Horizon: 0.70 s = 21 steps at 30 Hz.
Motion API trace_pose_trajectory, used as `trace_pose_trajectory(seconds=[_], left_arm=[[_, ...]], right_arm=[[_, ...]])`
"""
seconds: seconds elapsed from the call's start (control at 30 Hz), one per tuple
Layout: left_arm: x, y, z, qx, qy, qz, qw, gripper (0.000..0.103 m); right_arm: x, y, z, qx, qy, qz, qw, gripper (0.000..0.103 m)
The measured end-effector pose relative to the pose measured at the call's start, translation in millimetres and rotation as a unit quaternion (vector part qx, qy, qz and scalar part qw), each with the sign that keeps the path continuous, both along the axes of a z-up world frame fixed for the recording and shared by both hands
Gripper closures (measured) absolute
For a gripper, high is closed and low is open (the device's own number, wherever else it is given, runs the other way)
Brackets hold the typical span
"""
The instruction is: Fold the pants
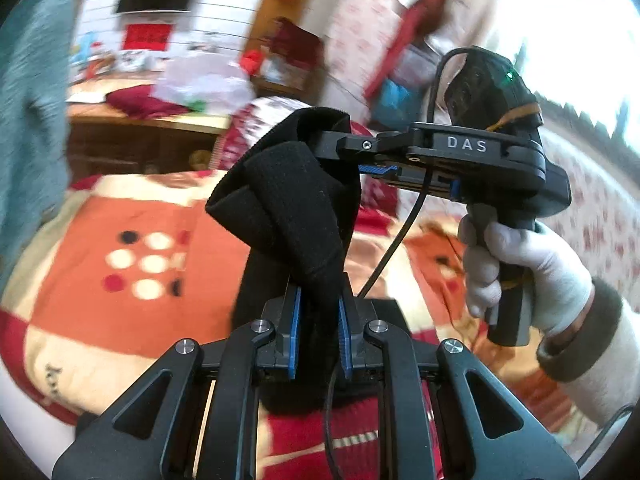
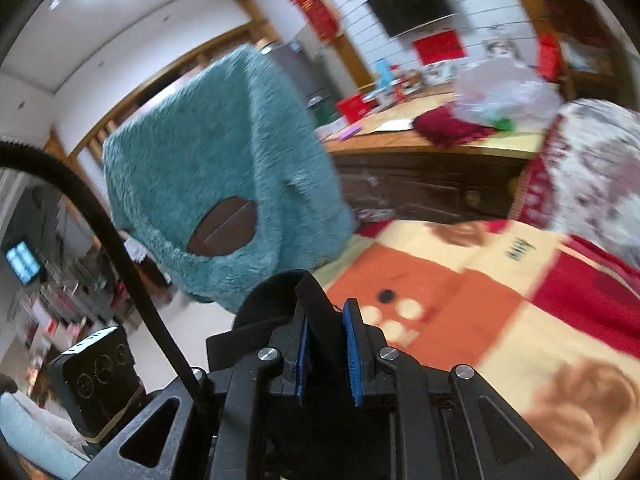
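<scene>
While the black pants (image 1: 288, 200) hang bunched in the air above the bed, both tools have hold of them. The left gripper (image 1: 319, 332) has its blue pads nearly together, pinching a thick fold of the fabric that rises from between them. The right gripper (image 1: 324, 140) reaches in from the side and bites the upper edge of the same bundle – a white-gloved hand (image 1: 532, 264) grips its handle. In the right wrist view its pads (image 2: 354, 356) stand close with black cloth between them. Below lies an orange, cream and red blanket (image 1: 120, 240). A fluffy teal garment (image 2: 224, 160) hangs beyond – on what, the blur hides – before a wooden cabinet (image 2: 432, 184)
</scene>
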<state>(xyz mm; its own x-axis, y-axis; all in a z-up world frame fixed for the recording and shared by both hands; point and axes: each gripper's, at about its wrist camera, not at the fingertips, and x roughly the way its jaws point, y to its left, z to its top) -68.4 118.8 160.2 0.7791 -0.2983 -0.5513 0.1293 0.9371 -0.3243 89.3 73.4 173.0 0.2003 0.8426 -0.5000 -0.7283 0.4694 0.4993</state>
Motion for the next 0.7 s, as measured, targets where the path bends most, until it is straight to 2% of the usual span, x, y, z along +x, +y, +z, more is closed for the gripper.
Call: trace_pose_trajectory(seconds=[0.13,0.2,0.37,0.43,0.5,0.57,0.6,0.7], left_arm=[[21,-55,-24,0.03,0.027,-0.053,0.9978,0.089],[33,-81,-44,0.057,0.047,-0.071,0.9947,0.089],[37,-130,-83,0.12,0.097,-0.116,0.9813,0.087],[31,-133,-84,0.131,0.094,-0.13,0.9784,0.08],[26,-125,-76,0.108,0.099,-0.152,0.9775,0.072],[22,-117,-65,0.072,0.113,-0.172,0.976,0.066],[19,-113,-58,0.061,0.113,-0.174,0.9762,0.062],[12,-92,-34,0.043,0.102,-0.169,0.9794,0.061]], right_arm=[[1,-72,-26,-0.004,0.038,-0.066,0.997,0.087],[4,-107,-54,-0.021,0.07,-0.105,0.992,0.087],[2,-176,-119,-0.046,0.161,-0.192,0.967,0.086],[-6,-195,-130,-0.055,0.177,-0.213,0.959,0.082],[-16,-210,-133,-0.059,0.186,-0.229,0.954,0.072],[-21,-222,-133,-0.057,0.194,-0.239,0.95,0.055],[-26,-228,-133,-0.049,0.2,-0.244,0.948,0.052],[-37,-241,-129,-0.018,0.212,-0.256,0.943,0.048]])
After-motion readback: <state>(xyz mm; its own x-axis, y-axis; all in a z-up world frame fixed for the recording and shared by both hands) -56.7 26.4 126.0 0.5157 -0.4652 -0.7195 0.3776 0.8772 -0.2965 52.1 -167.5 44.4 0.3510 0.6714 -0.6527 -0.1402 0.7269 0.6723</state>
